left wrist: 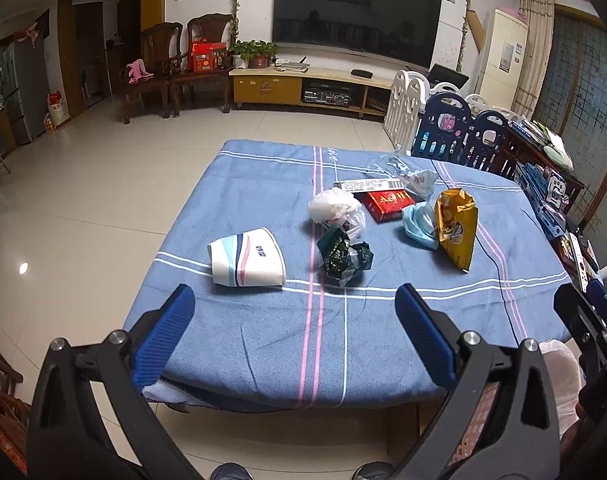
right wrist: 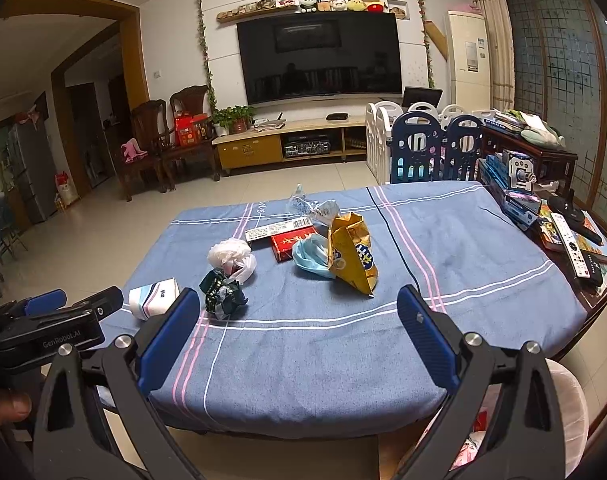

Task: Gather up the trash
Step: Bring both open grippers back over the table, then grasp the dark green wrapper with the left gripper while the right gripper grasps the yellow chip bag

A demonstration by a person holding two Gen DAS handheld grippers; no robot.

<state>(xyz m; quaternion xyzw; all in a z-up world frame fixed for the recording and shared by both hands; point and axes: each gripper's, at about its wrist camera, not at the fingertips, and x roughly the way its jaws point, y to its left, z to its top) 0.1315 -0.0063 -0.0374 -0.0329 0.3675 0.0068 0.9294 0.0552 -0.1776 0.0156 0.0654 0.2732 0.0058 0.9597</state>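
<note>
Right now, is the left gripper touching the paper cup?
Apart. The left wrist view shows blue cloth between the open left gripper and the paper cup.

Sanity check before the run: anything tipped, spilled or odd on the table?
The paper cup lies on its side near the left edge of the blue tablecloth. The yellow snack bag is torn open and crumpled. No spill visible. Both grippers, left and right, are open and empty.
</note>
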